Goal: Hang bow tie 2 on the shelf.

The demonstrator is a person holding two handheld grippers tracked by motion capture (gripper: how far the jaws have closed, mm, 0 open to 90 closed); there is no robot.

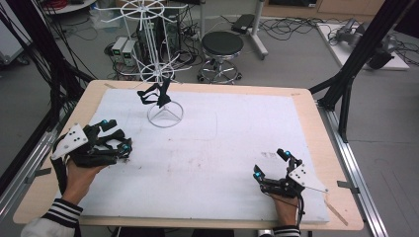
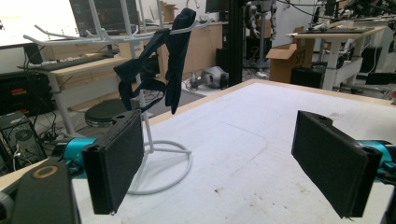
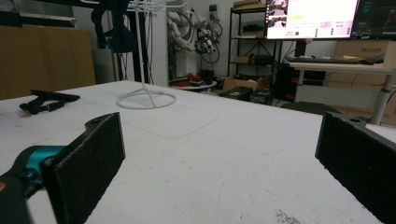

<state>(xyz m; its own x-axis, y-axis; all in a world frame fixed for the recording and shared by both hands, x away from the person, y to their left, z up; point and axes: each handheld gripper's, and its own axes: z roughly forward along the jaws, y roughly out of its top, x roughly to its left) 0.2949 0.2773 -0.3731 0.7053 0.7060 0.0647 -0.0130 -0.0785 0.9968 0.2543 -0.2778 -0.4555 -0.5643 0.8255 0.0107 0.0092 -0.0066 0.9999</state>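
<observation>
A white wire rack (image 1: 157,59) stands on a ring base (image 1: 165,116) at the back left of the white mat (image 1: 222,143). Dark cloth pieces (image 1: 157,94) hang from its lower arms; they also appear as dark cloth (image 2: 173,56) and dark cloth (image 3: 112,23). My left gripper (image 1: 117,136) rests at the mat's left edge, open, aimed at the rack, with nothing between its pads (image 2: 116,163). My right gripper (image 1: 269,163) sits near the front right, open and empty. From the right gripper view the ring base (image 3: 146,99) lies far ahead and the left gripper (image 3: 46,100) rests at the far left.
A black stool (image 1: 222,47) and cabling stand on the floor beyond the table's far edge. Black frame posts (image 1: 346,84) rise at the right side. A bare wooden border (image 1: 316,128) runs around the mat. A lit monitor (image 3: 310,18) sits in the background.
</observation>
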